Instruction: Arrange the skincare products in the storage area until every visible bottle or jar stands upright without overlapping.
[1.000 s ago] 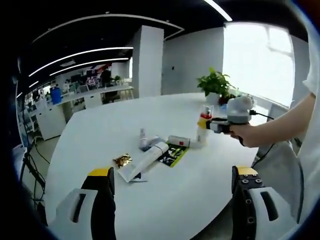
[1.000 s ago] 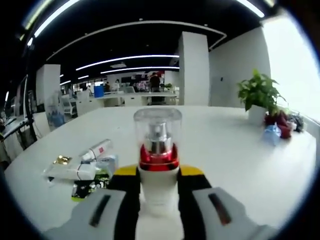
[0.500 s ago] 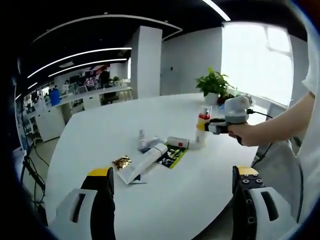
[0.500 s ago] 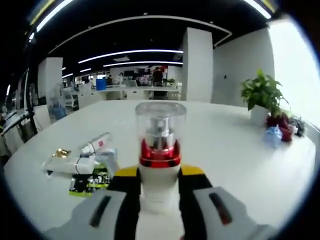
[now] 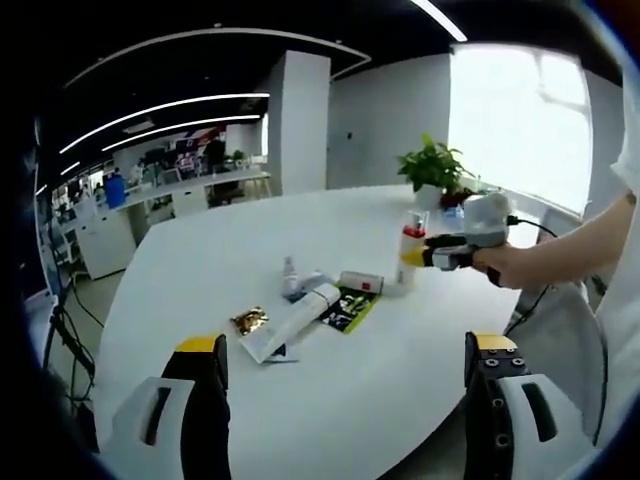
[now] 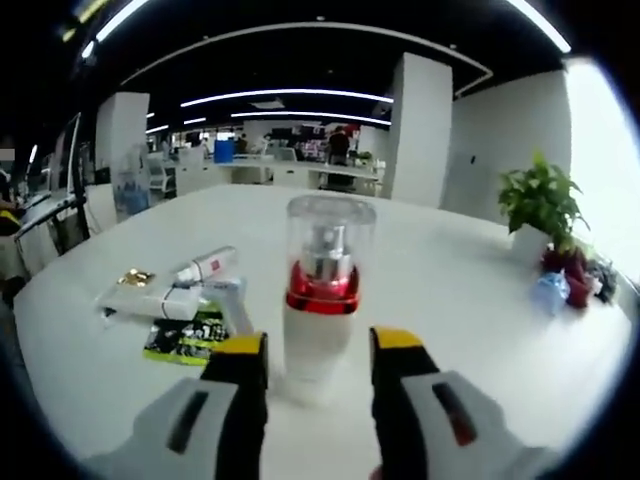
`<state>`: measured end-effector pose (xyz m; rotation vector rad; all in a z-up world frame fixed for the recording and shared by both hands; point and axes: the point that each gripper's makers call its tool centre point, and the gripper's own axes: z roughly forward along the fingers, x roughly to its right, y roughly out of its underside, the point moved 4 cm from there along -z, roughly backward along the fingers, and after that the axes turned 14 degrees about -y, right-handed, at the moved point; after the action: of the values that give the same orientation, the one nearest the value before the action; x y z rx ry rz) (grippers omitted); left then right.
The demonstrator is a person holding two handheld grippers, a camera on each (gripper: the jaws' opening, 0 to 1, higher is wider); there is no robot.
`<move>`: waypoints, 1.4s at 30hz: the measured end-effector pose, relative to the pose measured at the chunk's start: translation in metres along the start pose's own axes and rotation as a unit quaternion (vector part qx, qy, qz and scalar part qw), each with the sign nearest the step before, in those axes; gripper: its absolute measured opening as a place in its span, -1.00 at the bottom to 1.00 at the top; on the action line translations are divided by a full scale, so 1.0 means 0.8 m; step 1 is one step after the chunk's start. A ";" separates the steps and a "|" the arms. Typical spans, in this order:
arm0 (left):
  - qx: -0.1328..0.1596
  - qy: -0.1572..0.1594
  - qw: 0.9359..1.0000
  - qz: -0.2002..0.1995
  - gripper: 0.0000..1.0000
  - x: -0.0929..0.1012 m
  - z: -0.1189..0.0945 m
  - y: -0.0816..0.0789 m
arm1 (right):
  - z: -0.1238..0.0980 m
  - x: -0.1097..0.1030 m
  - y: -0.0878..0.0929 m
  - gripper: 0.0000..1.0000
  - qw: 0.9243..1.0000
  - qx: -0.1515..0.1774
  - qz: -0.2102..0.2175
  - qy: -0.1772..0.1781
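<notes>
Released upright, pump bottle [image 6: 323, 300] stands between spread right tongs [image 6: 318, 350]; left tongs [image 5: 345, 352] spread.

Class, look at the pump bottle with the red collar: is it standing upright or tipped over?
Upright. The pump bottle stands base-down on the table, clear cap on top, between the open right tool without visible contact.

Left tool [image 5: 345, 375] low, jaws wide apart; right tool [image 6: 318, 370] jaws parted, hand [image 5: 505, 265] gripping it.
</notes>
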<state>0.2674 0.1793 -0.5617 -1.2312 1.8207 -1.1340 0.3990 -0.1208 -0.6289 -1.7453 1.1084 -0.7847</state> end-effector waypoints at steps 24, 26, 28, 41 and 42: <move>-0.002 -0.012 0.999 -0.036 0.94 0.000 -0.010 0.010 | -0.111 -0.073 0.002 -0.02 0.997 0.024 0.001 -0.080; 0.001 -0.014 0.999 -0.040 0.94 -0.001 -0.011 0.010 | -0.119 -0.078 0.002 0.00 0.996 0.022 0.007 -0.085; -0.002 -0.015 0.999 -0.036 0.94 -0.001 -0.012 0.013 | -0.128 -0.082 0.002 0.01 0.996 0.024 0.012 -0.087; -0.008 -0.021 0.999 -0.040 0.94 -0.005 -0.022 0.023 | -0.153 -0.093 -0.007 0.13 0.995 0.030 0.014 -0.092; -0.010 -0.020 0.999 -0.036 0.94 -0.005 -0.023 0.026 | -0.155 -0.093 -0.007 0.13 0.995 0.030 0.015 -0.092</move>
<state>0.2449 0.1923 -0.5730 -1.3324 1.7751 -1.1246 0.2663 -0.0946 -0.5777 -1.7091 0.9759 -0.6198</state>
